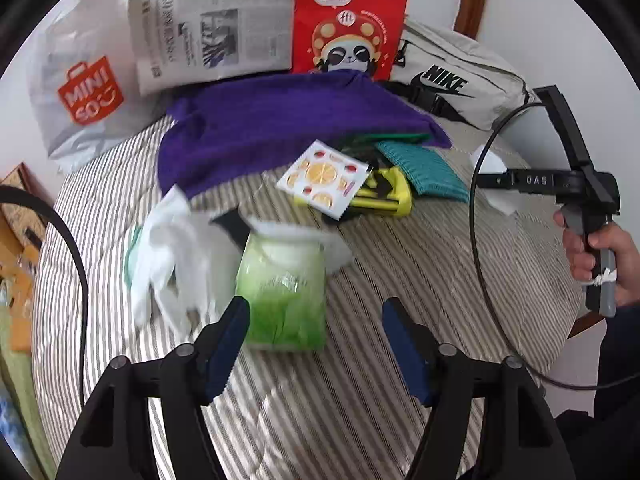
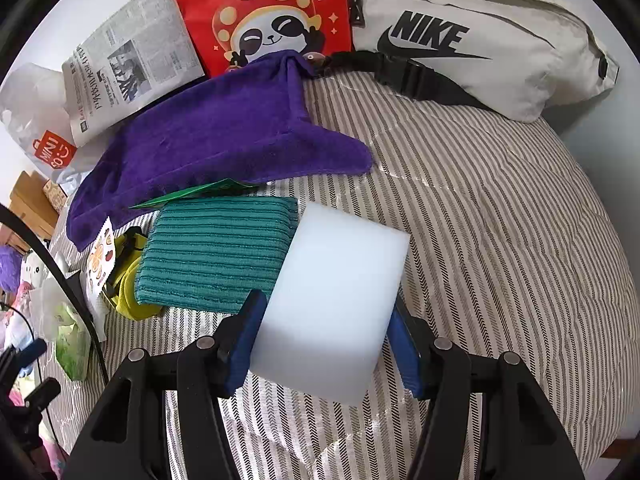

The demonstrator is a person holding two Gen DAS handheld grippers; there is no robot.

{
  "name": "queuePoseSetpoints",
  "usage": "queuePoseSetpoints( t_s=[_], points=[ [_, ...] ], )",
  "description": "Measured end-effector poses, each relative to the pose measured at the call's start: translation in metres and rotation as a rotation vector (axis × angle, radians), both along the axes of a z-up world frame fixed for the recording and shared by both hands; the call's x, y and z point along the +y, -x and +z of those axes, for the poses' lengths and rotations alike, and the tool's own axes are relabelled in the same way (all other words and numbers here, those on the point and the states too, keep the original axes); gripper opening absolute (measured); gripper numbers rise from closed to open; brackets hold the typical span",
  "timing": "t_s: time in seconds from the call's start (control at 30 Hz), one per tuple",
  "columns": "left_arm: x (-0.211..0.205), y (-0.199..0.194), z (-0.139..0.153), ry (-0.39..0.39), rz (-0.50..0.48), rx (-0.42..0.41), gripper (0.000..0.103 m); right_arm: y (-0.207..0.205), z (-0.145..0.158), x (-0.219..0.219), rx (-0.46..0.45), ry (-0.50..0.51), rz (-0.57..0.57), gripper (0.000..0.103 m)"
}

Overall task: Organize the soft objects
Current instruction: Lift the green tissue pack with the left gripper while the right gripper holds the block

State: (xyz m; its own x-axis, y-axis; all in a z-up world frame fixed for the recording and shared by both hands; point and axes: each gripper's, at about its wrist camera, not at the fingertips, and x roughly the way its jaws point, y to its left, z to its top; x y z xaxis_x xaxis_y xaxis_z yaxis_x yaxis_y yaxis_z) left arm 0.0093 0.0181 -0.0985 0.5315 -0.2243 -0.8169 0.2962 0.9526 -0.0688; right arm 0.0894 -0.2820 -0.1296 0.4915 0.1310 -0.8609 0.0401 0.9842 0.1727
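My right gripper (image 2: 322, 344) is shut on a white foam sponge (image 2: 336, 304) and holds it above the striped bedding, next to a folded teal cloth (image 2: 218, 250). My left gripper (image 1: 316, 344) is open and empty; a green tissue pack (image 1: 282, 296) lies just ahead between its fingers, beside crumpled white plastic (image 1: 168, 256). A purple towel (image 1: 280, 124) lies behind, also in the right wrist view (image 2: 216, 136). A yellow item (image 1: 386, 196) and a fruit-print packet (image 1: 322, 178) lie in the middle.
Along the back stand a Miniso bag (image 1: 86, 92), a newspaper-print bag (image 1: 212, 28), a red panda bag (image 1: 348, 20) and a beige Nike waist bag (image 2: 476, 36). The striped bedding (image 2: 500, 240) extends to the right. The other handheld gripper (image 1: 576, 184) shows at the right.
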Motion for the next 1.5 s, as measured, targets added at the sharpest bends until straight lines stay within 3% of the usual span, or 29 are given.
queuePoseSetpoints(
  t_s=[0.13, 0.27, 0.5, 0.6, 0.63, 0.83, 1.03, 1.5],
  points=[
    [0.001, -0.017, -0.008, -0.074, 0.040, -0.011, 0.073, 0.000, -0.002, -0.003, 0.009, -0.006, -0.007, 0.059],
    [0.007, -0.029, -0.023, 0.002, 0.032, 0.051, 0.073, -0.001, -0.003, -0.005, 0.010, -0.006, -0.010, 0.059],
    [-0.008, -0.035, -0.043, -0.087, 0.023, 0.065, 0.073, -0.004, -0.007, -0.006, 0.025, -0.010, -0.016, 0.059],
    [-0.014, -0.034, -0.047, -0.144, 0.023, 0.051, 0.062, -0.004, -0.008, -0.005, 0.026, -0.007, -0.012, 0.059],
    [-0.013, -0.033, -0.046, -0.138, 0.022, 0.050, 0.051, -0.004, -0.007, -0.005, 0.025, -0.006, -0.011, 0.059],
    [-0.006, -0.025, -0.032, -0.097, 0.014, 0.041, 0.051, -0.002, -0.003, -0.004, 0.013, -0.008, -0.009, 0.059],
    [0.010, -0.016, -0.007, 0.025, 0.012, 0.027, 0.051, 0.001, 0.010, -0.002, -0.021, 0.007, 0.000, 0.059],
    [0.037, -0.047, 0.023, 0.050, 0.115, -0.027, 0.051, -0.021, 0.057, 0.020, -0.120, 0.034, 0.102, 0.059]
  ],
)
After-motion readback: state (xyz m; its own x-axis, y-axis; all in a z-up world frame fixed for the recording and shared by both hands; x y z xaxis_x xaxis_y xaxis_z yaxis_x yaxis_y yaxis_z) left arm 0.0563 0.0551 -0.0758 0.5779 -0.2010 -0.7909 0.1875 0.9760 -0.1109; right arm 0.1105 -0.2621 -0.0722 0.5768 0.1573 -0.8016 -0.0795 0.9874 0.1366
